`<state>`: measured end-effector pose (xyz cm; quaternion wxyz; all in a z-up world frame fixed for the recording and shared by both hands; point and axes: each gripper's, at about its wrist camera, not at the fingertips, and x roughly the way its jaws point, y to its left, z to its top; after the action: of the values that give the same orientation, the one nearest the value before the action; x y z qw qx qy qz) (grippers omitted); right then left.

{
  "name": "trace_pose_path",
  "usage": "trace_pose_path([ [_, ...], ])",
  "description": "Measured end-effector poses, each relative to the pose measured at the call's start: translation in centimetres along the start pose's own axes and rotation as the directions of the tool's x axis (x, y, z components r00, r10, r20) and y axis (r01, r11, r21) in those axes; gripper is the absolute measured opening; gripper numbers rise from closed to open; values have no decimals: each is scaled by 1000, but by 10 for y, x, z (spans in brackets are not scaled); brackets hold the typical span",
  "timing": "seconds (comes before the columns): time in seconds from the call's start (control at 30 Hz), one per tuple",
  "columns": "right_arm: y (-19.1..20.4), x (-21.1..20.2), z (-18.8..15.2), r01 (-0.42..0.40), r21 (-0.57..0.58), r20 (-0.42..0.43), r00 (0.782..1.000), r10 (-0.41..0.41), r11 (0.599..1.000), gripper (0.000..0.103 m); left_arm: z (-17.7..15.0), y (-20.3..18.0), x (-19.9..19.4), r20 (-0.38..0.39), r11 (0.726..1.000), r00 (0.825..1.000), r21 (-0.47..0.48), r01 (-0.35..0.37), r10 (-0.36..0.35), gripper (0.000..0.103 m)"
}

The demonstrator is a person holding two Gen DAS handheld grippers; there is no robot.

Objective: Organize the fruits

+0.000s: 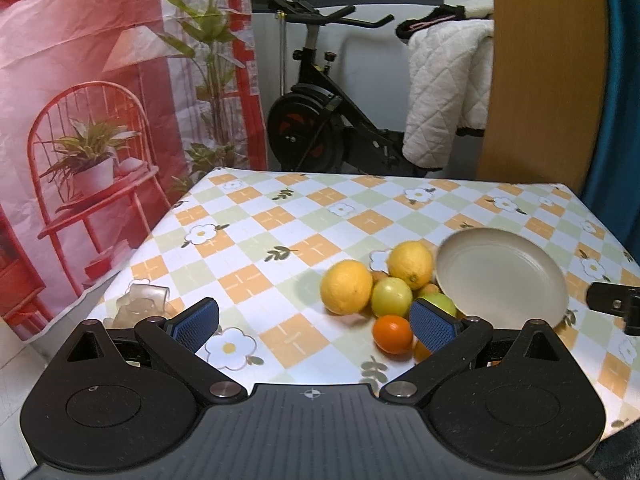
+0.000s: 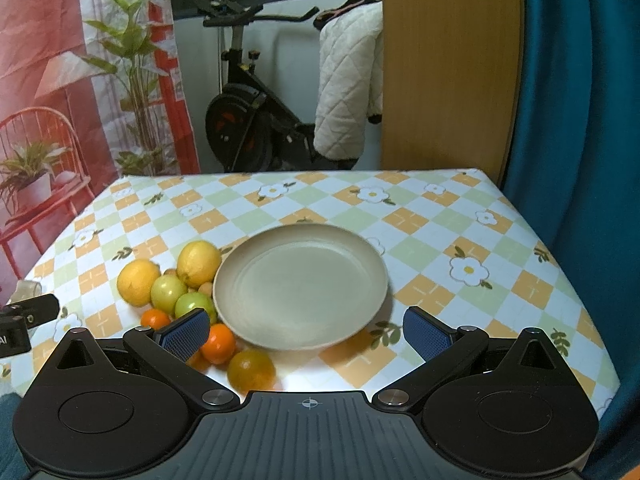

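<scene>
A beige plate (image 2: 300,292) lies on the checked tablecloth, holding nothing; it also shows as the plate (image 1: 500,280) at the right of the left wrist view. Left of it sits a cluster of fruit: two lemons (image 2: 199,263) (image 2: 138,282), two green fruits (image 2: 168,292) (image 2: 195,306), small oranges (image 2: 218,343) (image 2: 155,319) and a darker orange (image 2: 251,368). The same lemons (image 1: 346,287) (image 1: 411,264) and an orange (image 1: 393,334) appear in the left wrist view. My right gripper (image 2: 306,334) is open in front of the plate. My left gripper (image 1: 316,326) is open, with the fruit beside its right finger.
A clear plastic object (image 1: 140,306) lies near the table's left edge. Behind the table (image 2: 440,216) stand an exercise bike (image 2: 244,120), a wooden panel (image 2: 448,64), a blue curtain (image 2: 580,100) and a red printed backdrop (image 1: 80,100).
</scene>
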<state>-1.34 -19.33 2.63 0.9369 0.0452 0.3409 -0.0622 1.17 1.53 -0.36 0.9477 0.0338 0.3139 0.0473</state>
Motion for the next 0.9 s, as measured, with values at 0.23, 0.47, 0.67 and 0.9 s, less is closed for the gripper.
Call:
trace_pose_path([
  [0.23,-8,8,1,-37,-14,73,997,38,999,98,10,6,10,40,1000,999,-20,-7,8,102],
  [0.47,-11,19,5,-83,-41,125,988,88,996,98,13,4,21,58,999,998,-29,16,-14,93],
  [0.67,-6,27,2,-75,-95,154,984,89,993,98,11,-5,23,90,999,995,-2,52,-52,92],
  [0.9,-4,41,-17,-104,-91,75,991,111,990,91,-2,-21,29,64,994,992,35,103,-105,86],
])
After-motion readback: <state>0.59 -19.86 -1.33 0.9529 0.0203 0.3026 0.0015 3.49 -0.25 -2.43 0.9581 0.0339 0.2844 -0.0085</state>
